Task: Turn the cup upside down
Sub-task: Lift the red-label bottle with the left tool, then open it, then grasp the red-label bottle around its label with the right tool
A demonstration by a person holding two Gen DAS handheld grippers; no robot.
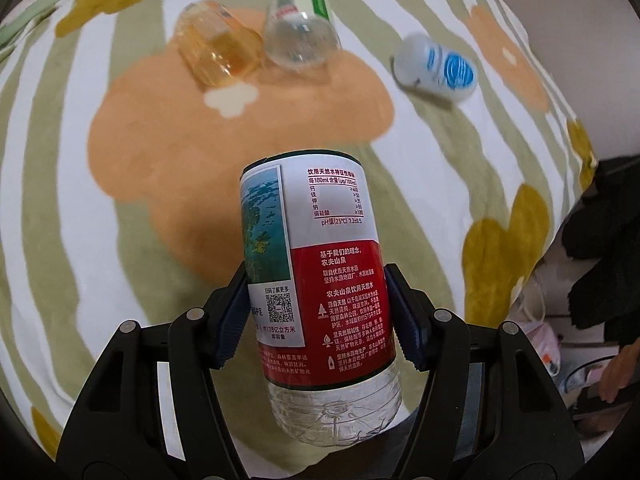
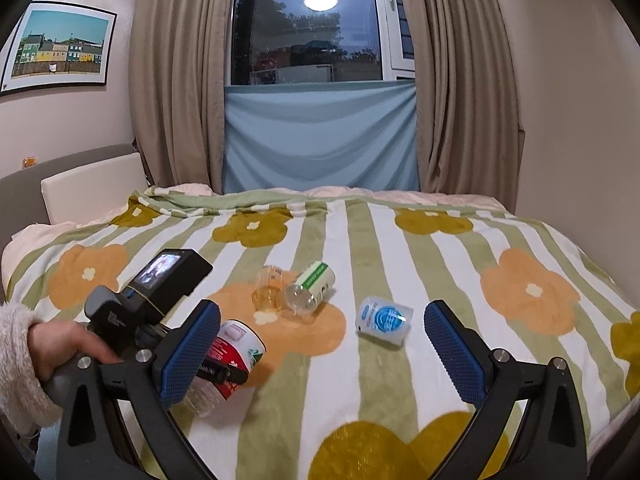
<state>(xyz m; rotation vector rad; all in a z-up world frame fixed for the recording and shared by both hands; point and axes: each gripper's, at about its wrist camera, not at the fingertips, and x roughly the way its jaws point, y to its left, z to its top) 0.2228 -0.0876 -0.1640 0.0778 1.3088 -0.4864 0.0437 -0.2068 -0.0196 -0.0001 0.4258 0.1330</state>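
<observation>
The left tool (image 1: 318, 312) squeezed the red cup (image 1: 320, 280) above the bed (image 1: 100, 200), the right tool (image 2: 322, 344) gaped empty; turning slowly would keep it from slipping.

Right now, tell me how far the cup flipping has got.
Done: nothing clearly; the amber cup, green-label cup and blue-print cup all lie on their sides on the blanket. In hand: the left gripper is clamped on the red-label cup, held off the blanket, clear base toward the camera. Left: setting it down inverted. The right gripper is open and empty.
</observation>
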